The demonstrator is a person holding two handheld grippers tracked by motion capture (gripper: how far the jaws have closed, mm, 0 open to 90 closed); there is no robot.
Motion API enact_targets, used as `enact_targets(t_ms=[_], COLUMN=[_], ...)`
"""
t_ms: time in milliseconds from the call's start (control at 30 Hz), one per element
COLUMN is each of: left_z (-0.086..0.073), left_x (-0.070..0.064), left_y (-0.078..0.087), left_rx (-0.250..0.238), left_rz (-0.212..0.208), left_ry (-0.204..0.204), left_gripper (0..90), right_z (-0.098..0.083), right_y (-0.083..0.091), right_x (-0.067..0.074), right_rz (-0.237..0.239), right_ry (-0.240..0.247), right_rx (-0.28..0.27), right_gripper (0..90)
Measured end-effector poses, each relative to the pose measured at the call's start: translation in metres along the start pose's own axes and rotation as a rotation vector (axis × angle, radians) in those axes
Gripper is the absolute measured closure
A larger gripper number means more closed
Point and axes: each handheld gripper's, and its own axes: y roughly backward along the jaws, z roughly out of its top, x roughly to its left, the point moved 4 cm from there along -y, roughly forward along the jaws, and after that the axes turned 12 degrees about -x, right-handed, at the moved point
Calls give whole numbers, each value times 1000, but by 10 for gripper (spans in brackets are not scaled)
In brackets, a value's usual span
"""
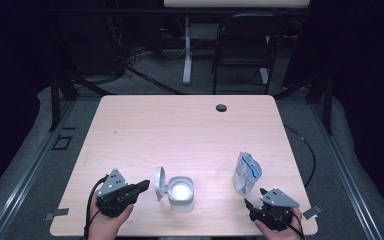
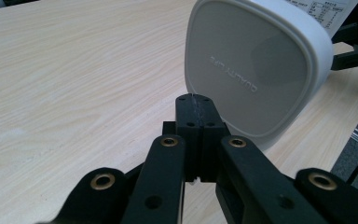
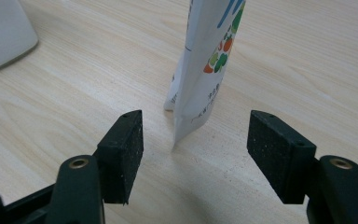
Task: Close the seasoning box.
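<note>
Wooden table: near its front edge, my left gripper, jaws pressed together on nothing, points at the white container's raised lid; my right gripper, jaws wide, faces the upright pouch.

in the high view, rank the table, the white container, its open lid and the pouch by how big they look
1. table, by far the largest
2. white container
3. pouch, close to the container, so that order is unsure
4. open lid, seen nearly edge-on, smallest
</note>
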Motion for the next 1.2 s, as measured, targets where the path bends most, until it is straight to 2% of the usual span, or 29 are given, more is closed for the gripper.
enact_targets(t_ms=[400,900,1200], left_z=[8,9,10], left_x=[-10,-23,-29], left_y=[-12,-33,-38], left_rx=[3,10,26], left_rz=[-20,-56,-69], left_ry=[-17,-7,-27], left_gripper=[900,900,900], right_z=[-1,-1,-1], right_y=[-1,1,1], right_x=[-1,-4,-4], right_rz=[3,2,4], right_ry=[-14,-14,-16], right_rx=[-6,-4,-4], right_gripper=[361,361,361])
